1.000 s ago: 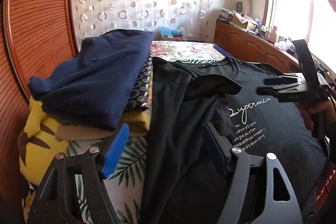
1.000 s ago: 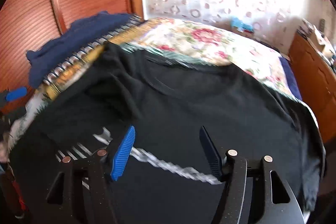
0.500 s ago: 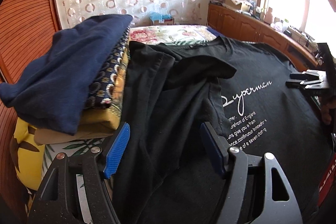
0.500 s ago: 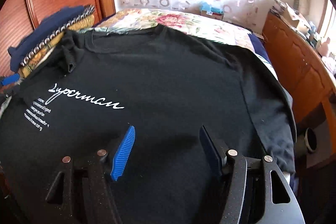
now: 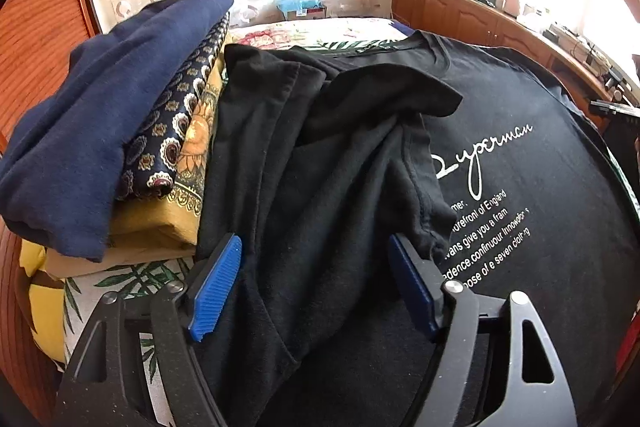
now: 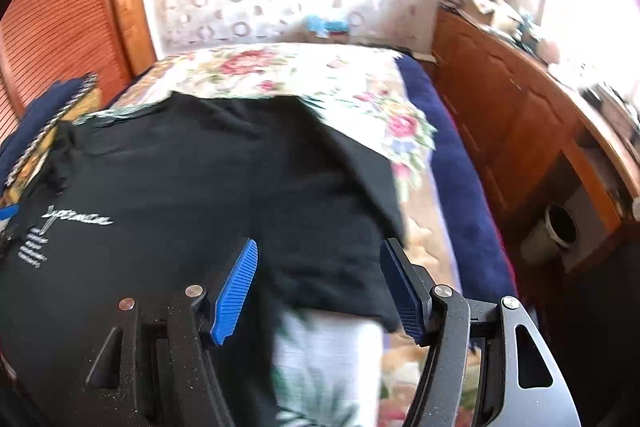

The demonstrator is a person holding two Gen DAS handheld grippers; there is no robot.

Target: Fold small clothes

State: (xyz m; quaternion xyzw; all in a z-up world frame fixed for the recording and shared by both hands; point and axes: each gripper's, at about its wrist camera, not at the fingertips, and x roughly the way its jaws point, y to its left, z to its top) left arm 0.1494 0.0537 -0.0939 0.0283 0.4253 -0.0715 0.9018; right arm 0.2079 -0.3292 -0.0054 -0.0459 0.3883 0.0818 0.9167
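A black T-shirt with white "Superman" print [image 5: 520,163] lies spread on the bed, its left sleeve and side folded inward [image 5: 320,155]. My left gripper [image 5: 316,287] is open, just above that folded left side, holding nothing. My right gripper [image 6: 316,287] is open and empty over the shirt's right sleeve [image 6: 344,227], near the bed's right edge. The shirt's print also shows in the right wrist view [image 6: 76,221]. The right gripper shows at the far right of the left wrist view [image 5: 616,107].
A pile of folded clothes, navy on top [image 5: 100,115], patterned and yellow below, sits left of the shirt. A floral bedcover [image 6: 288,71] lies beyond it. Wooden cabinets [image 6: 520,115] run along the right, with a bin [image 6: 560,231] on the floor.
The right gripper has swung right, from above the shirt's chest to its right sleeve and the bed edge. The left gripper has moved closer to the folded left side.
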